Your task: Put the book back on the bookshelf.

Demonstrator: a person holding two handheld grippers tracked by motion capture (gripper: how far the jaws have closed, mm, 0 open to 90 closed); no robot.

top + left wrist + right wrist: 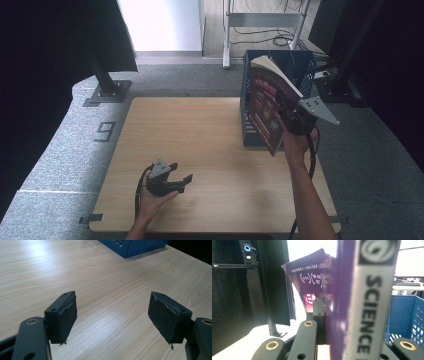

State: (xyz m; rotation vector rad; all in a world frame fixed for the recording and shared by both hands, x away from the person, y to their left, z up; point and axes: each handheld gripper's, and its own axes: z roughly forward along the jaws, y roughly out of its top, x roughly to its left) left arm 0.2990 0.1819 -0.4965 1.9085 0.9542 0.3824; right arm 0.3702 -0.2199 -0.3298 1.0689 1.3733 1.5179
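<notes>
Purple-covered and thick, the book (267, 107) hangs in the air at the far right corner of the desk (200, 150), tilted, with its pages fanning at the top and its lower corner hanging in front of the blue crate (300, 62). The right gripper (292, 120) has its fingers clamped on the book near the spine; in the right gripper view one finger (319, 315) presses flat against the cover while the white spine label fills the middle.

My worry is the grip point. It looks to sit near one edge of a heavy book, so the weight could pivot the book downward between the pads, or the loose front cover, already bowed outward, could peel away and let the pages sag open. If the aim is to stand the book in the crate, a tilted entry could catch the lower corner on the crate's rim and shove the light crate toward the far edge of the desk. A slip here would drop the book onto the desk or half into the crate.

Near the front edge, left of centre, the left gripper (172, 180) rests low over bare wood with its fingers (62, 316) wide apart, holding nothing, too far off to steady the crate quickly.
</notes>
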